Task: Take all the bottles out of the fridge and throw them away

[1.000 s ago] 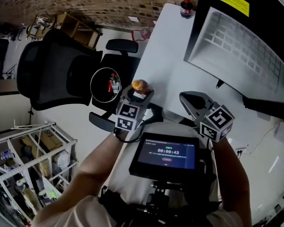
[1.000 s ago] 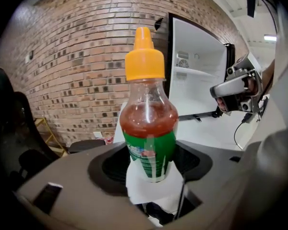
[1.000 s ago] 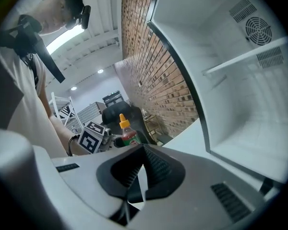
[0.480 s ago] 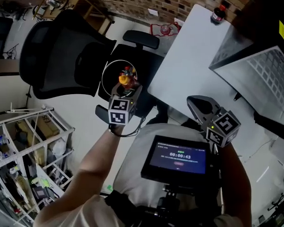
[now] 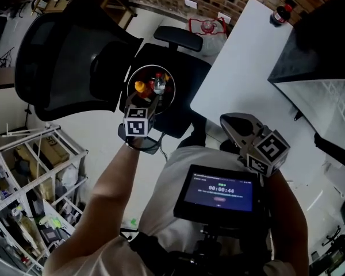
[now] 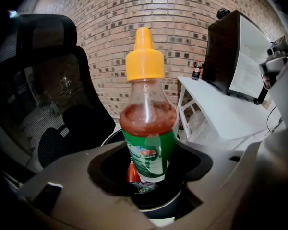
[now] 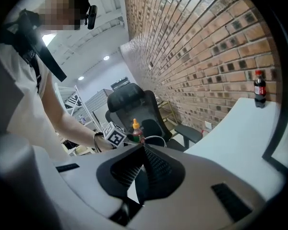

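My left gripper (image 5: 145,98) (image 6: 149,178) is shut on a clear sauce bottle (image 6: 149,128) with an orange cap, red sauce and a green label. It holds the bottle upright over a round black bin (image 5: 171,78) (image 6: 169,208) that stands on an office chair seat. Inside the bin lies another bottle (image 5: 159,81) with a red part (image 6: 132,172). The held bottle's orange cap (image 5: 140,87) shows over the bin's left side. My right gripper (image 5: 232,120) (image 7: 143,150) is shut with nothing in it, near the table's front edge. A dark cola bottle (image 5: 280,14) (image 7: 259,88) stands on the table's far corner.
The black office chair (image 5: 69,56) is left of the white table (image 5: 241,68). The dark fridge (image 5: 325,33) (image 6: 230,51) stands on the table at right, with its white door open. A wire shelf rack (image 5: 29,183) is at lower left. A brick wall runs behind.
My left gripper has carried the sauce bottle leftward from the table edge and down until it is over the bin. The right gripper has shifted a little and stays shut.
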